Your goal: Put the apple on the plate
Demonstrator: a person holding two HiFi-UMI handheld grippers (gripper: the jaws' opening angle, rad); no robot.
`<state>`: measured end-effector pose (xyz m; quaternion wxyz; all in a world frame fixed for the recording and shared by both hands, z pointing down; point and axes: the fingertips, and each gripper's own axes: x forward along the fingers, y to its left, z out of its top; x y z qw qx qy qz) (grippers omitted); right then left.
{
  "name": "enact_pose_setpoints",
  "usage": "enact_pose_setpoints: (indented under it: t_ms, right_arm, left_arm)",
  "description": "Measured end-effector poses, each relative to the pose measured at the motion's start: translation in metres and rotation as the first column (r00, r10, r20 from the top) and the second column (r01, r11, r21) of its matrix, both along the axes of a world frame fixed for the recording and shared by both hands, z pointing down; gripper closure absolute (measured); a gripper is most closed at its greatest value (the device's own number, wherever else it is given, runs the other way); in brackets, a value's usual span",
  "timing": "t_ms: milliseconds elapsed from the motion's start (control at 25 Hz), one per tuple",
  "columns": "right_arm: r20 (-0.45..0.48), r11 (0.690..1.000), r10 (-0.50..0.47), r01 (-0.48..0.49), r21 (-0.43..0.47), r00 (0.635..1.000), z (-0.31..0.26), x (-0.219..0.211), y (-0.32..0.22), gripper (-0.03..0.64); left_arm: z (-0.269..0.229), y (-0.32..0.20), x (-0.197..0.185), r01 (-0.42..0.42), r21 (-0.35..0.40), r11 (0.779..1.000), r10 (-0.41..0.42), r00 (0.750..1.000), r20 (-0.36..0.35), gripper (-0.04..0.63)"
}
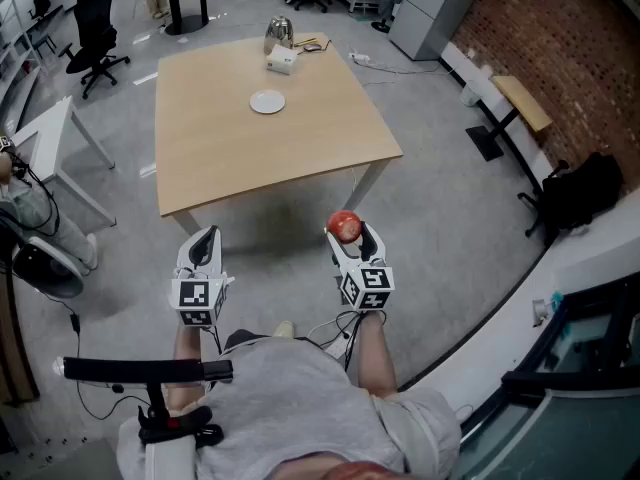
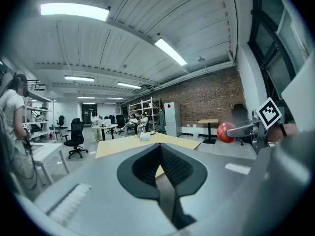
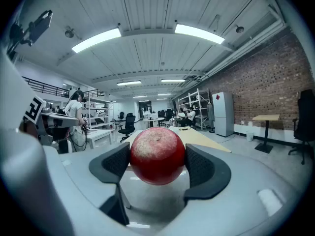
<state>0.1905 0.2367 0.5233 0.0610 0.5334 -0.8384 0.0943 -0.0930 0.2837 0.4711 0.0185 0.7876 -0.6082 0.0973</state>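
Round red apple (image 3: 157, 155) pinched between dark pads of right gripper (image 1: 350, 236), held nearly level, short of light wooden table (image 1: 220, 158). Left gripper (image 1: 205, 246) alongside, jaws pressed together, empty. Only head view shows small white round plate (image 1: 267, 101), well apart from apple. Small objects (image 1: 283, 48) at far table edge indistinct.

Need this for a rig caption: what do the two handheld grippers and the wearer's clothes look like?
Both the left gripper and right gripper have light grey bodies, black ribbed pads, and a white cube with black square markers. The person wears a short-sleeved grey T-shirt.
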Motion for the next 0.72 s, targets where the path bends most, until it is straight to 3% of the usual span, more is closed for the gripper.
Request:
enact_pose_setpoints:
  t_ms: [160, 720]
  right_arm:
    - [0.029, 1.000, -0.001, 0.001, 0.007, 1.000, -0.004, 0.000, 0.001, 0.258]
    - [0.007, 1.000, 0.018, -0.018, 0.009, 1.000, -0.007, 0.015, 0.007, 0.258]
  left_arm:
    - [0.003, -0.001, 0.001, -0.004, -0.007, 1.000, 0.004, 1.000, 0.005, 0.575]
    - [0.003, -0.005, 0.017, -0.030, -0.008, 1.000, 0.030, 0.999, 0.022, 0.575]
